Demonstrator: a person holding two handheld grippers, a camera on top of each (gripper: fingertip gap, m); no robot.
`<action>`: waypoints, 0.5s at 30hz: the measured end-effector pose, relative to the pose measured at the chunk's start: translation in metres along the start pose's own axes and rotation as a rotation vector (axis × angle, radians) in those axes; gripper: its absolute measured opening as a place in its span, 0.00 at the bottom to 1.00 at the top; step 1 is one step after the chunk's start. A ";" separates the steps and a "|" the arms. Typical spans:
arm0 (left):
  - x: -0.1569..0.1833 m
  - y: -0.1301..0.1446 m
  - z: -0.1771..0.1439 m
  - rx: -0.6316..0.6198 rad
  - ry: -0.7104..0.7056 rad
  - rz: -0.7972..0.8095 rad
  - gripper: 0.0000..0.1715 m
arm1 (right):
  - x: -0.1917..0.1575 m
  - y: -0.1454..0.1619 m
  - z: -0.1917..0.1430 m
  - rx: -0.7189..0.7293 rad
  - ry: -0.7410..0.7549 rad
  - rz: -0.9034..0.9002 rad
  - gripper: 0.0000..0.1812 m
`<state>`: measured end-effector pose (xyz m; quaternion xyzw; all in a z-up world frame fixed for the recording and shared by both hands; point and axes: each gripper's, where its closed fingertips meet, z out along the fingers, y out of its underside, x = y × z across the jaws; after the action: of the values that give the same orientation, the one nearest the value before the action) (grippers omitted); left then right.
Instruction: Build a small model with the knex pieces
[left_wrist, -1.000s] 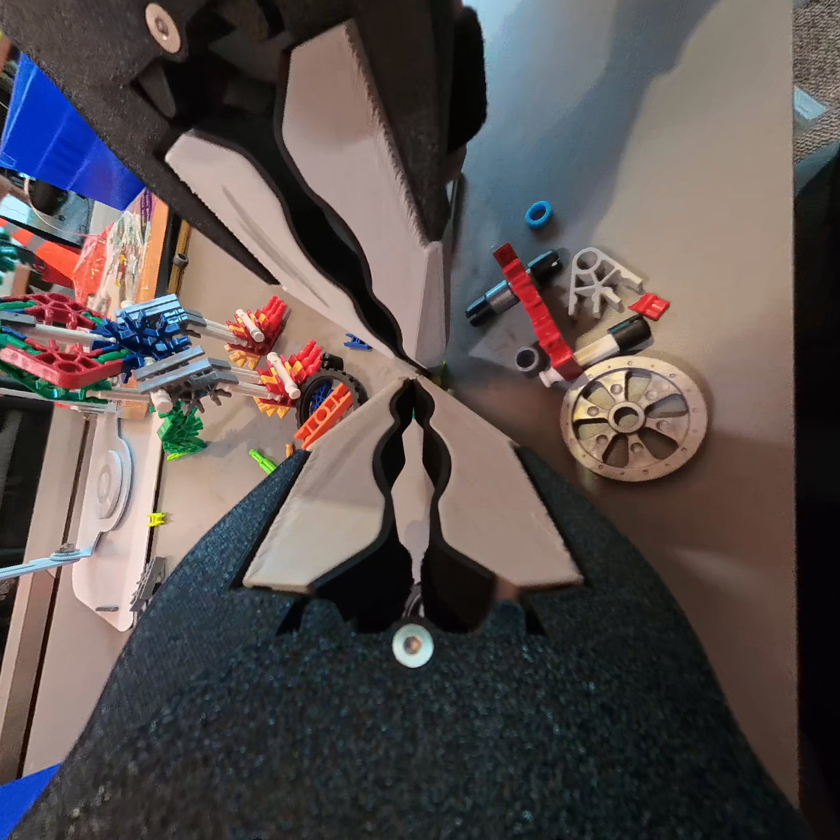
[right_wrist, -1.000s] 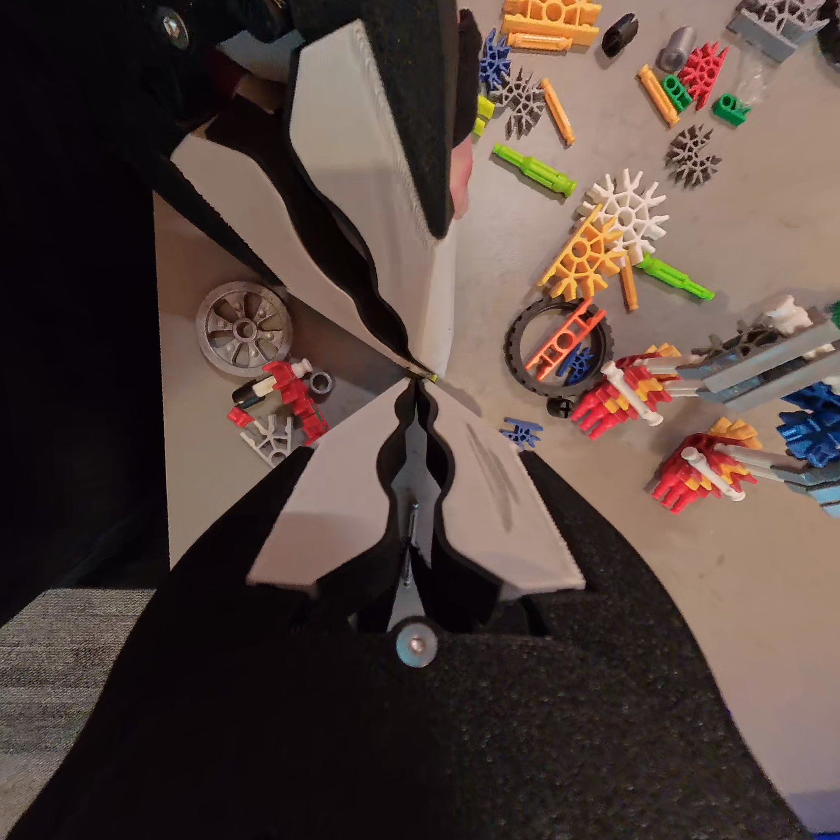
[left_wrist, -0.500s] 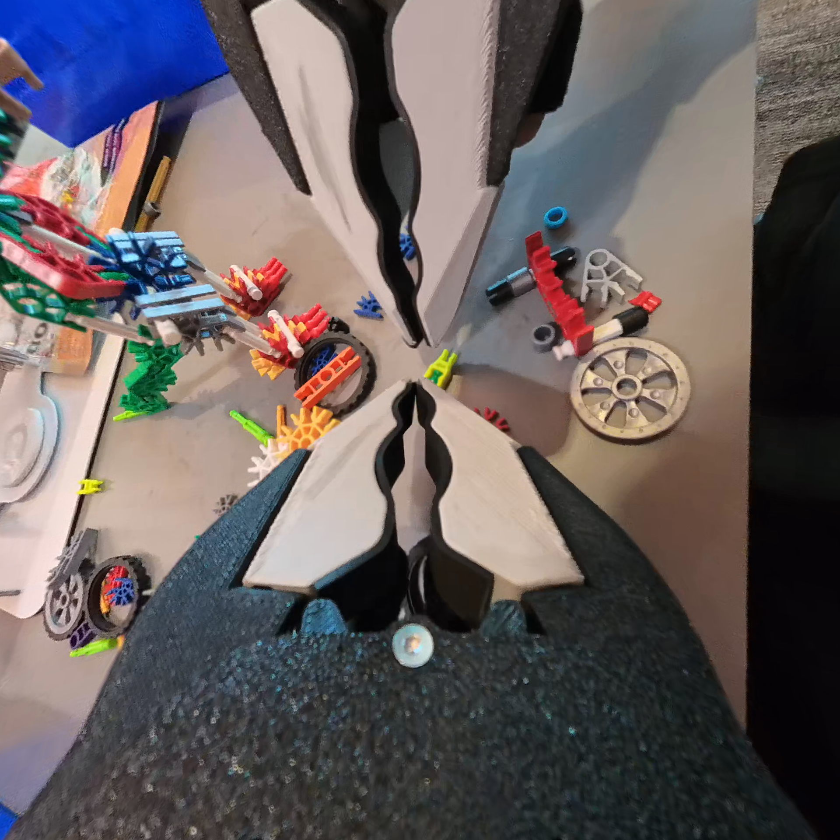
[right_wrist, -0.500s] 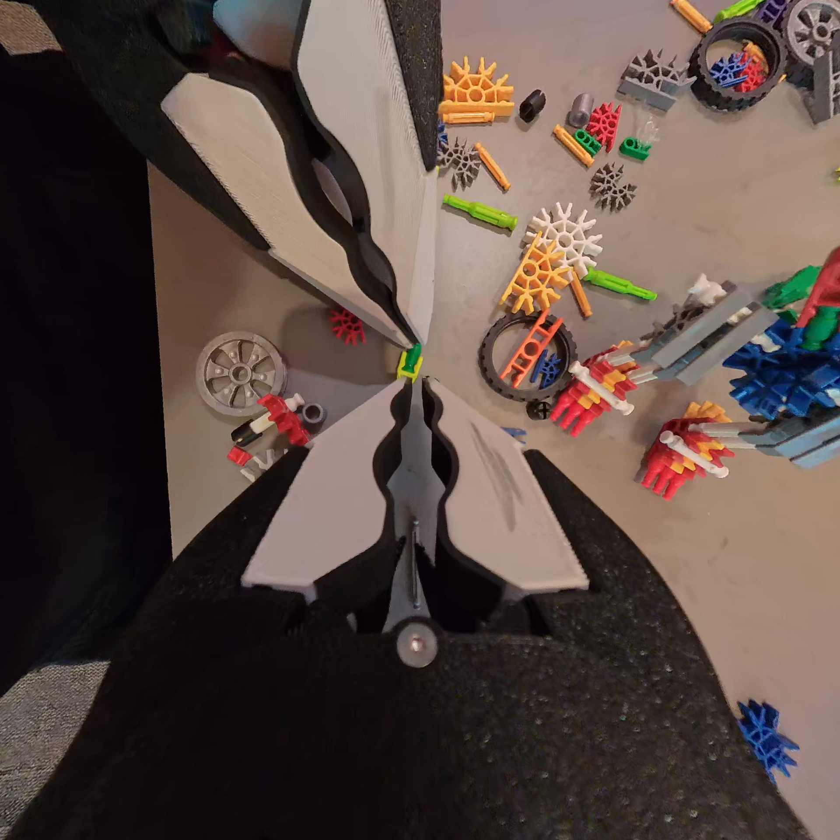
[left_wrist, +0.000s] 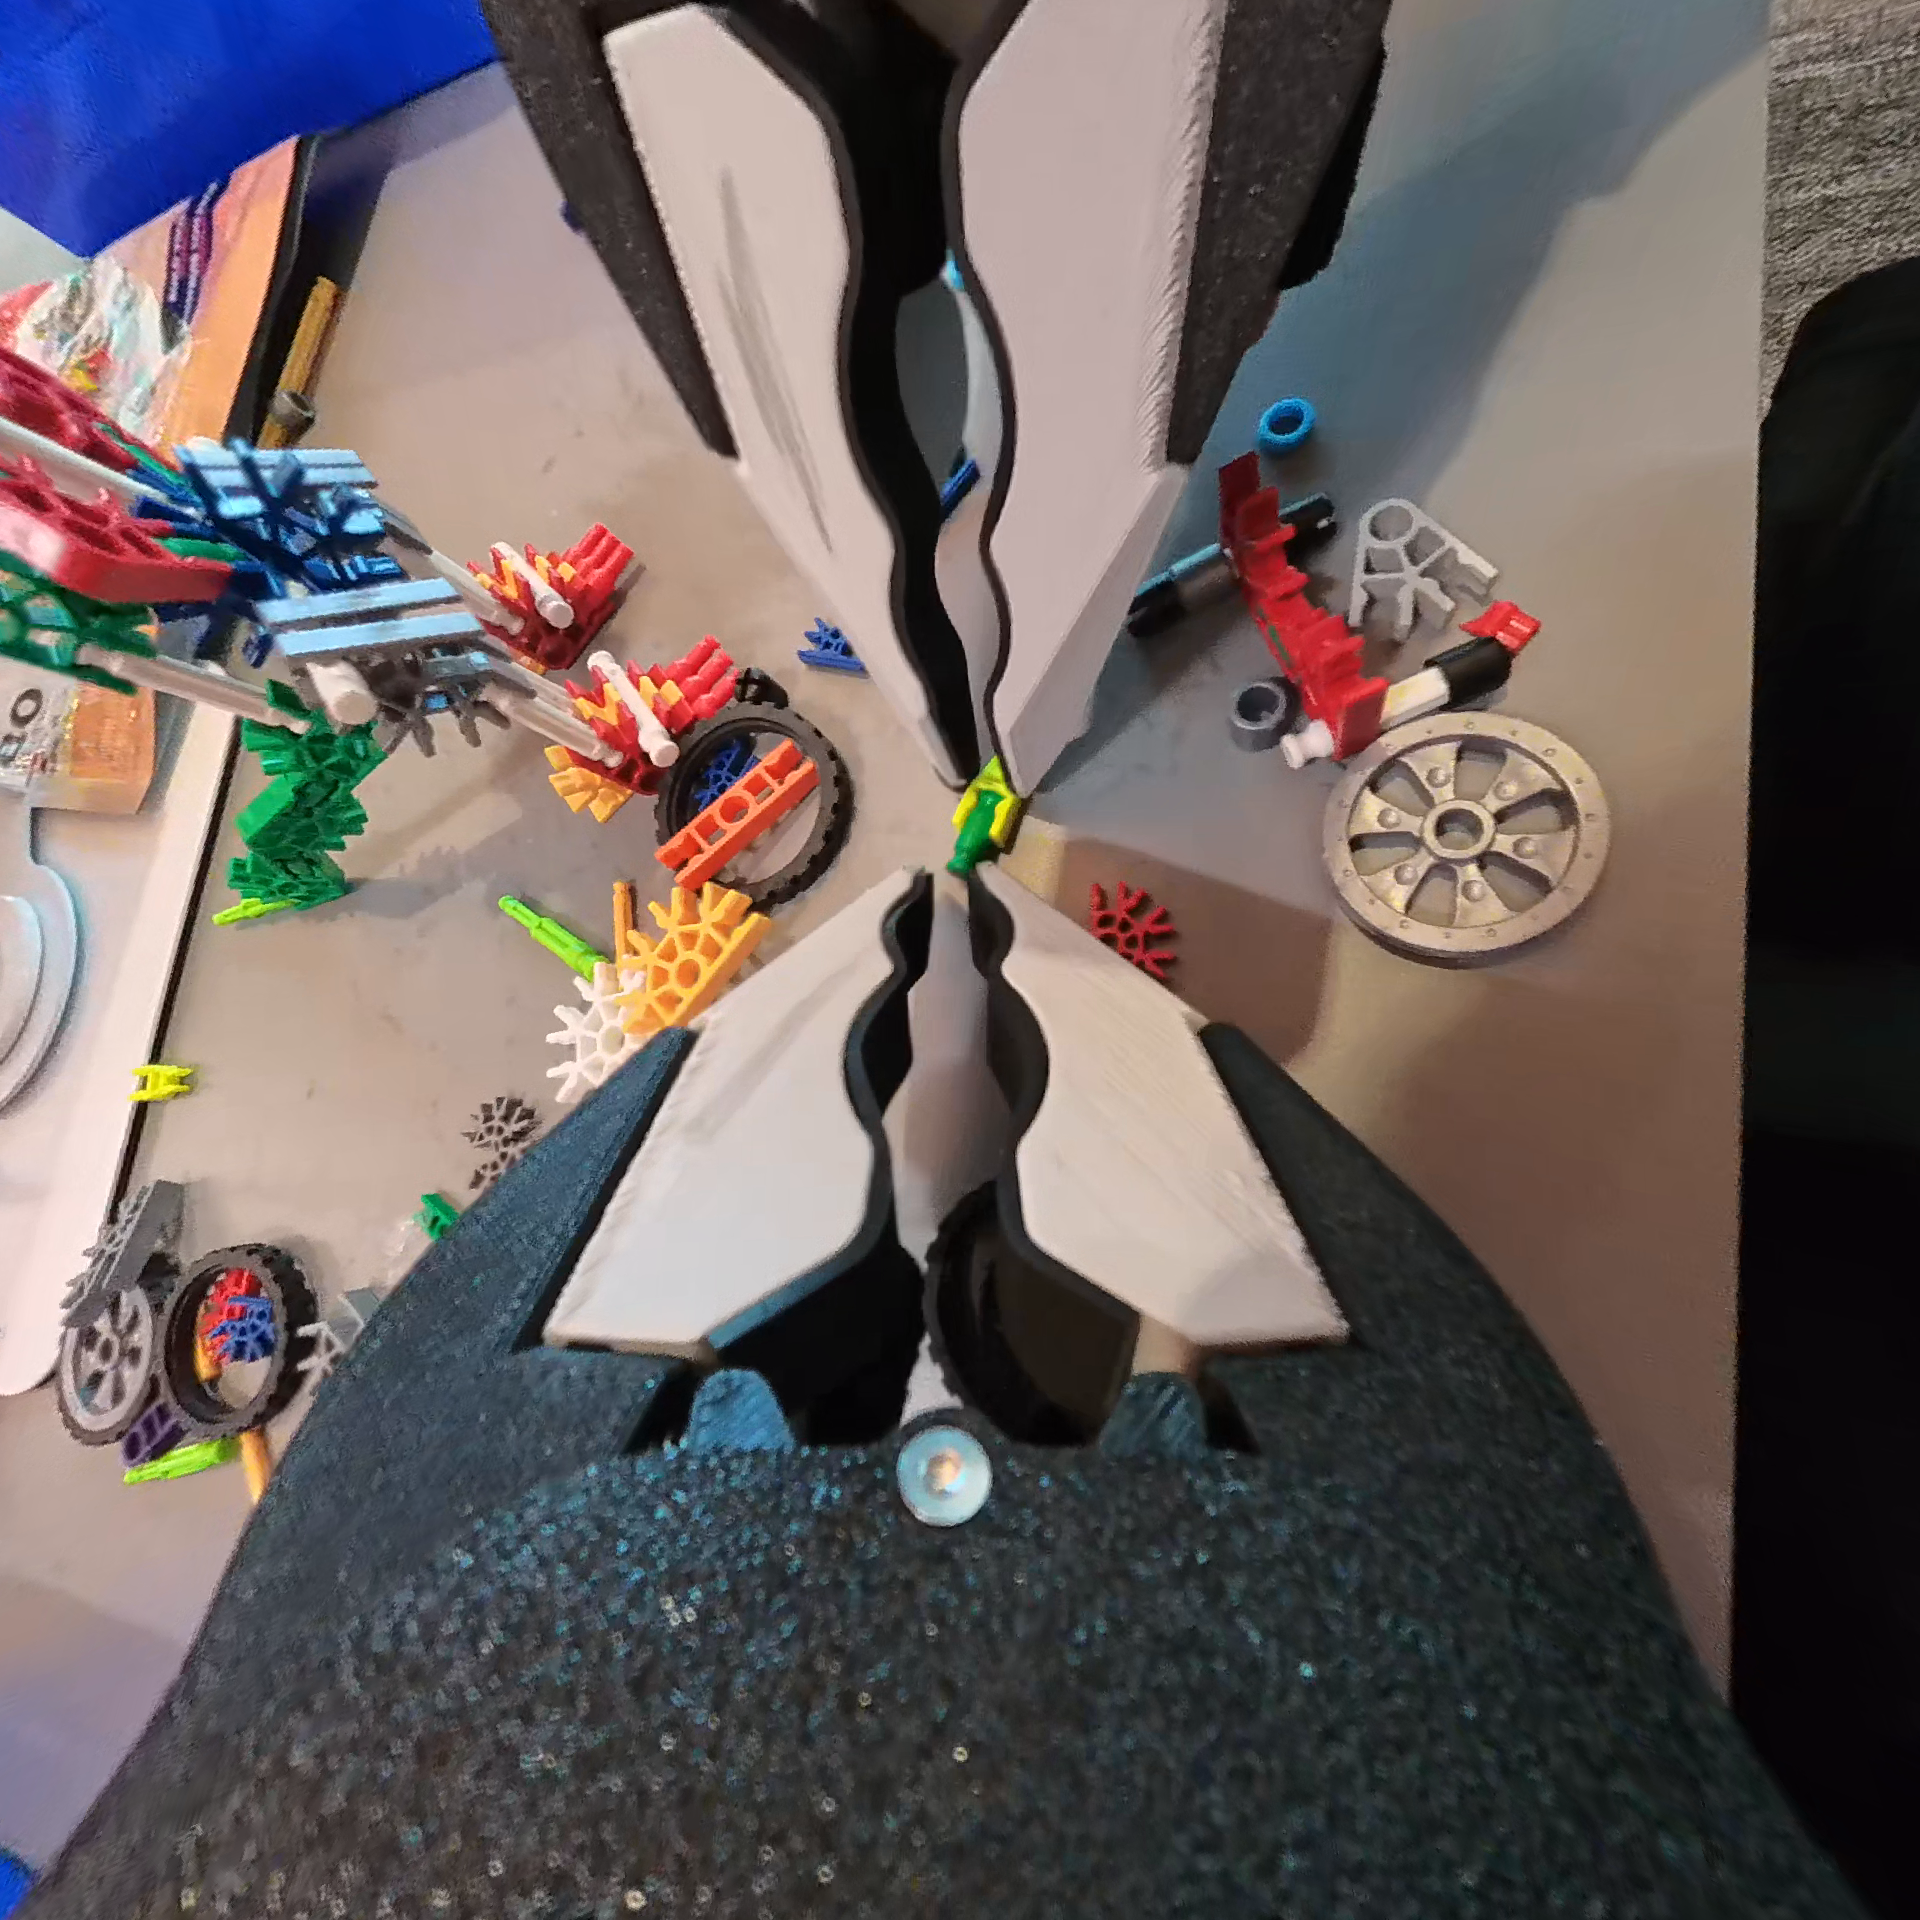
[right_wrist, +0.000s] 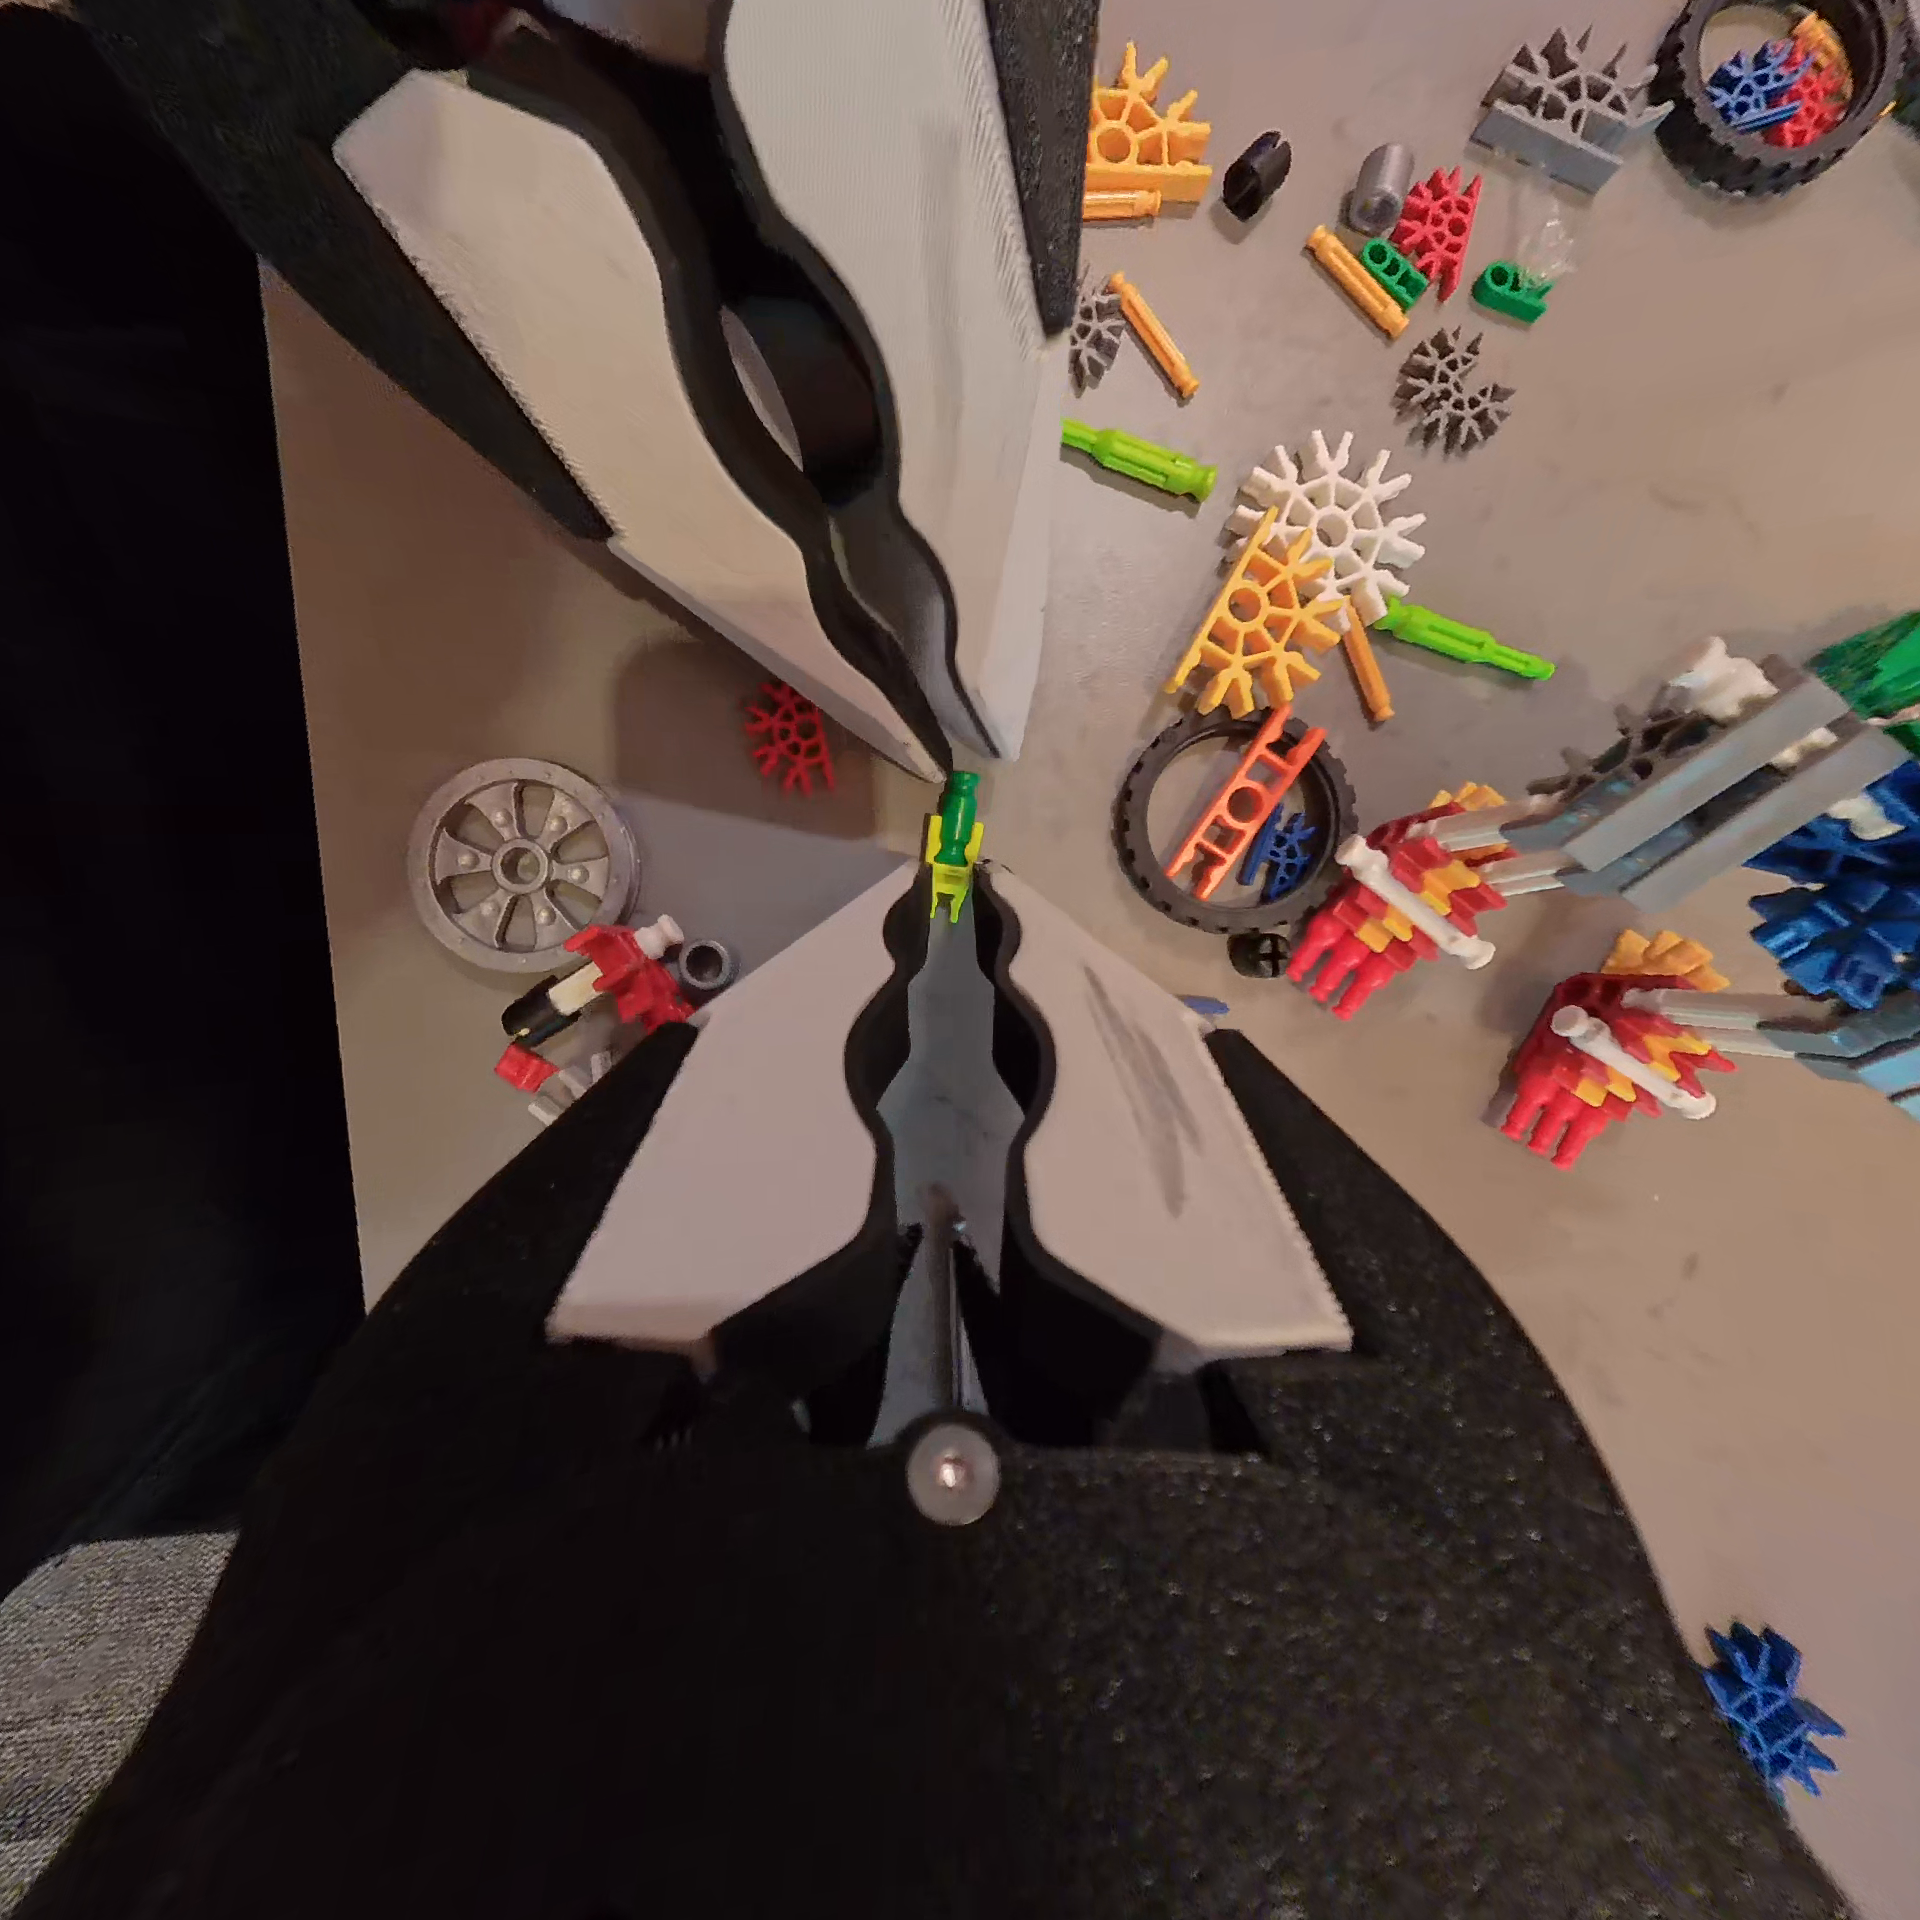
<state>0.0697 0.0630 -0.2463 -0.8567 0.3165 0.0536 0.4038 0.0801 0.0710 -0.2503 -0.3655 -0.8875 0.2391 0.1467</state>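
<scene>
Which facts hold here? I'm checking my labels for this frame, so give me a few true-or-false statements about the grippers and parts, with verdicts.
1. The right gripper pinches a yellow clip with a green rod in it. True.
2. The silver wheel stands on its edge. False: it lies flat on the table.
3. An orange ladder piece lies across a black tire. True.
4. The blue ring sits on the wheel. False: it lies apart from it on the table.
5. The left gripper has its fingers wide apart. False: they are close together, tips near the rod's end.
</scene>
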 end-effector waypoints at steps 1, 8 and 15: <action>-0.001 0.000 -0.001 0.002 0.001 -0.005 0.04 | 0.000 0.000 -0.001 0.007 -0.005 0.001 0.04; 0.000 -0.003 0.002 -0.002 0.015 0.033 0.07 | 0.002 0.003 -0.006 0.008 0.003 -0.007 0.00; 0.000 -0.003 0.005 -0.016 0.026 0.051 0.06 | -0.006 0.004 -0.001 -0.005 -0.008 0.040 0.12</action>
<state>0.0728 0.0680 -0.2477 -0.8520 0.3433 0.0551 0.3913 0.0865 0.0695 -0.2523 -0.3827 -0.8812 0.2412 0.1373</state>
